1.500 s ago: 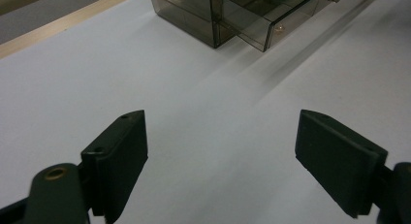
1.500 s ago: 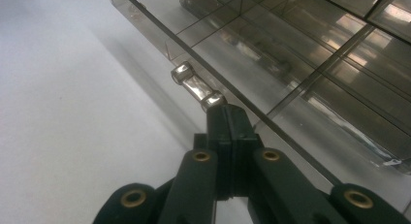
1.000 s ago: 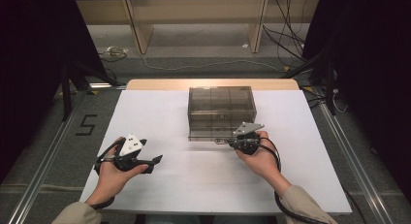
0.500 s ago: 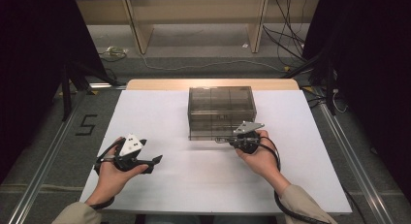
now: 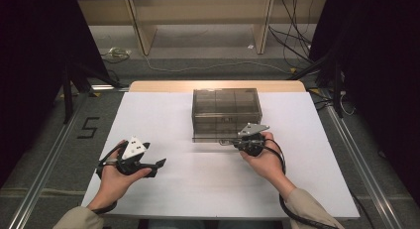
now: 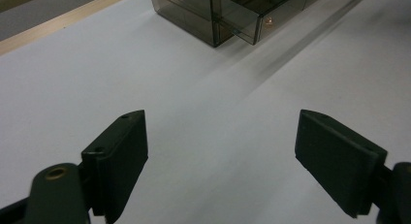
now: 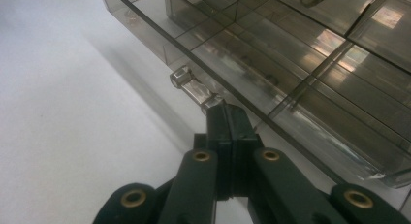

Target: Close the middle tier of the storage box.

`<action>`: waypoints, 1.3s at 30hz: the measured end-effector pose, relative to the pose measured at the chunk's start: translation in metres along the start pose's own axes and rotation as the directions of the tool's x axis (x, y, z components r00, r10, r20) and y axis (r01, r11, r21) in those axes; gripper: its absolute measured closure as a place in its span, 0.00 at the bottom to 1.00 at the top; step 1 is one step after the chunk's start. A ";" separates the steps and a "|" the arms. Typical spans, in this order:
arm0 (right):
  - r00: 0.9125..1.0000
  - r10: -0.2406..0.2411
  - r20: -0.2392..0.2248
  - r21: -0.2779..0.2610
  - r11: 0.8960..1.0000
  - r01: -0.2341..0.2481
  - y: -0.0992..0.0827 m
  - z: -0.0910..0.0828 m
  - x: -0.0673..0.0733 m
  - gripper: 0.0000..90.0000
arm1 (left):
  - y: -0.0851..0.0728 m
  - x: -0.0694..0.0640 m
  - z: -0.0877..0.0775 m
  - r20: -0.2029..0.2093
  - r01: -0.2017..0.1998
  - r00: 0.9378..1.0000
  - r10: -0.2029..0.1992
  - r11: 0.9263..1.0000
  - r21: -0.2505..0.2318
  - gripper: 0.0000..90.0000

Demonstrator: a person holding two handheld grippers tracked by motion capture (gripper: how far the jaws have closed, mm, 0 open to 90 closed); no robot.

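Note:
A smoky clear plastic drawer box (image 5: 226,109) stands at the middle of the white table (image 5: 163,115). Its lower drawer (image 7: 271,64) sticks out a little toward me and has several compartments. My right gripper (image 5: 229,142) is at the drawer's front; its jaws (image 7: 228,124) are shut on the clear drawer handle (image 7: 190,85). My left gripper (image 5: 159,165) rests in the hand at the table's near left, far from the box. It stands open (image 6: 223,156) with nothing between its fingers and looks toward the box (image 6: 194,13) and the protruding drawer (image 6: 252,25).
A wooden strip (image 5: 163,85) runs along the table's far edge. Metal rails (image 5: 44,174) flank the table on the floor, with a "5" marked at the left. Cables (image 5: 218,65) lie on the floor beyond.

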State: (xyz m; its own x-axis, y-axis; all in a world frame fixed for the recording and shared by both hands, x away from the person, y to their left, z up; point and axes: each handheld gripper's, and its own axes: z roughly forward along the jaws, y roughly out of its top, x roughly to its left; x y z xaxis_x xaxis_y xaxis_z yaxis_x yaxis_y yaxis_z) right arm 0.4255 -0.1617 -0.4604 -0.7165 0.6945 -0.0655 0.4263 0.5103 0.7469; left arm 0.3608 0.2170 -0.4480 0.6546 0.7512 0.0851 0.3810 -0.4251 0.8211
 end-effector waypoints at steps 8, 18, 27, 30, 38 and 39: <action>1.000 0.004 0.005 -0.005 1.000 -0.004 0.001 0.001 -0.001 1.00 | 0.000 0.000 0.000 -0.001 0.001 1.000 -0.001 1.000 0.002 0.22; 1.000 0.004 0.010 -0.006 1.000 -0.004 0.002 0.002 -0.002 1.00 | 0.000 0.000 0.000 0.000 0.004 1.000 -0.004 1.000 0.001 0.22; 1.000 0.008 0.016 -0.012 1.000 -0.008 0.003 0.004 -0.003 1.00 | 0.000 0.000 0.001 0.000 0.007 1.000 -0.007 1.000 0.000 0.22; 1.000 0.006 0.020 -0.014 1.000 -0.006 0.004 0.004 -0.003 1.00 | 0.000 0.000 0.001 -0.001 0.005 1.000 -0.005 1.000 0.000 0.22; 1.000 0.006 0.023 -0.017 1.000 -0.005 0.005 0.004 -0.003 1.00 | 0.000 0.000 0.001 -0.001 0.006 1.000 -0.006 1.000 0.000 0.22; 1.000 0.007 0.024 -0.019 1.000 -0.007 0.005 0.004 -0.004 1.00 | 0.000 0.000 0.000 0.000 0.004 1.000 -0.004 1.000 0.002 0.22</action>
State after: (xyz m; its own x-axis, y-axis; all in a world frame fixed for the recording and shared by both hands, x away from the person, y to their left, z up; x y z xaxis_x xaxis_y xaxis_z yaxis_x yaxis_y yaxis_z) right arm 0.4327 -0.1591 -0.4589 -0.7001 0.7100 -0.0759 0.4208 0.4962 0.7595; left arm 0.3612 0.2173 -0.4484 0.6532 0.7528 0.0817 0.3849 -0.4230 0.8203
